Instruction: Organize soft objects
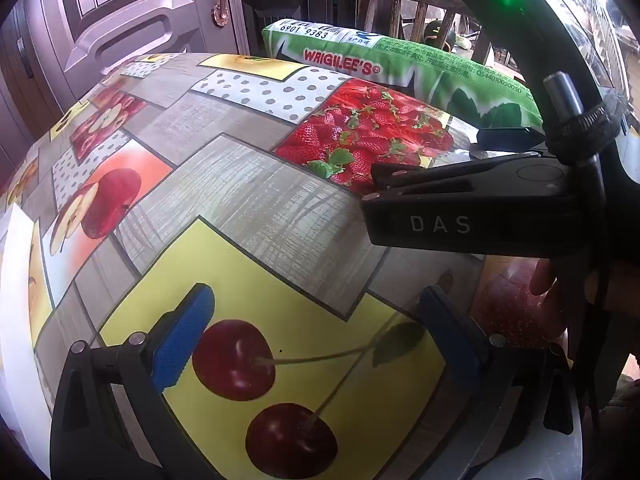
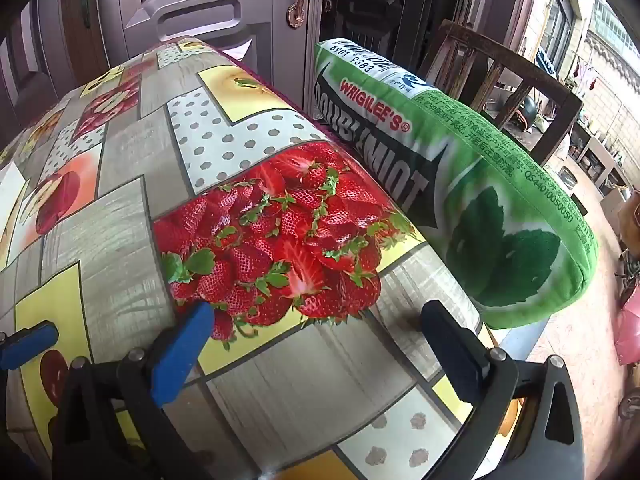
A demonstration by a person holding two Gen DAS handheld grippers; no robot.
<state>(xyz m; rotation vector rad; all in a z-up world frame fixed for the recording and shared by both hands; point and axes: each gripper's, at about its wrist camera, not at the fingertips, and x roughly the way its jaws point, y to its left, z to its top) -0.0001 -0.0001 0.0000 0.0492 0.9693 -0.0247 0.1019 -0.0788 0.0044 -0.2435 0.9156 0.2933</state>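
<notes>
The left tool hangs over the worktop, which wears a glossy oilcloth printed with fruit panels and grey wood-grain patches. Its 2 blue-padded fingers stand spread wide, released, with nothing between them; beneath the gap lies only the printed pair of cherries on a yellow panel. The tool points steeply down at the cloth.

The right tool is likewise released, its 2 blue pads far apart over the printed strawberry panel and the wood-grain patch beside it, gripping nothing. In the left wrist view its black body, lettered "DAS", crosses the right side of the picture, just beside the left tool.

The soft green cushion printed like a chewing-gum pack with mint leaves lies along the far right edge of the worktop, beyond both tools and apart from them. It leans tilted, its far side raised towards a dark wooden chair behind it. In the left wrist view the cushion shows at the far edge. A purple panelled door stands behind the worktop.
</notes>
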